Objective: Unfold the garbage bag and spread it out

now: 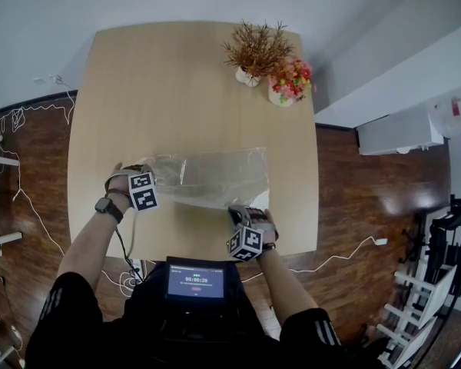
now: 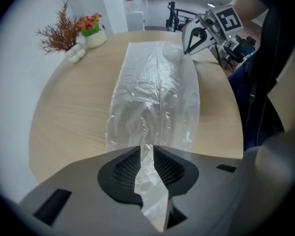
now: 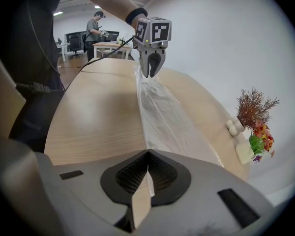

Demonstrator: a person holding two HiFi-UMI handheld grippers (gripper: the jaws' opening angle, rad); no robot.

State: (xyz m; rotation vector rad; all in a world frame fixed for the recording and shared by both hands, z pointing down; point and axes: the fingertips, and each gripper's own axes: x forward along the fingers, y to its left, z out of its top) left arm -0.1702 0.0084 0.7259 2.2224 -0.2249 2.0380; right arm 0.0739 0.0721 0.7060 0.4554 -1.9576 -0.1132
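A clear garbage bag (image 1: 211, 177) lies crumpled and stretched across the near half of the wooden table (image 1: 177, 91). My left gripper (image 1: 150, 184) holds its left end. In the left gripper view the film (image 2: 155, 97) bunches into a strip squeezed between the pads of the left gripper (image 2: 146, 150). My right gripper (image 1: 244, 215) is at the bag's near right corner. In the right gripper view a thin edge of the bag (image 3: 167, 117) is pinched in the shut jaws of the right gripper (image 3: 147, 155). Each gripper shows in the other's view, the right one (image 2: 191, 42) and the left one (image 3: 150, 73), at opposite ends of the bag.
A dried brown plant (image 1: 255, 51) and a pot of pink and red flowers (image 1: 290, 81) stand at the table's far right corner. A small screen (image 1: 194, 280) hangs at the person's chest. Cables lie on the wooden floor at the left. A white unit (image 1: 399, 129) stands to the right.
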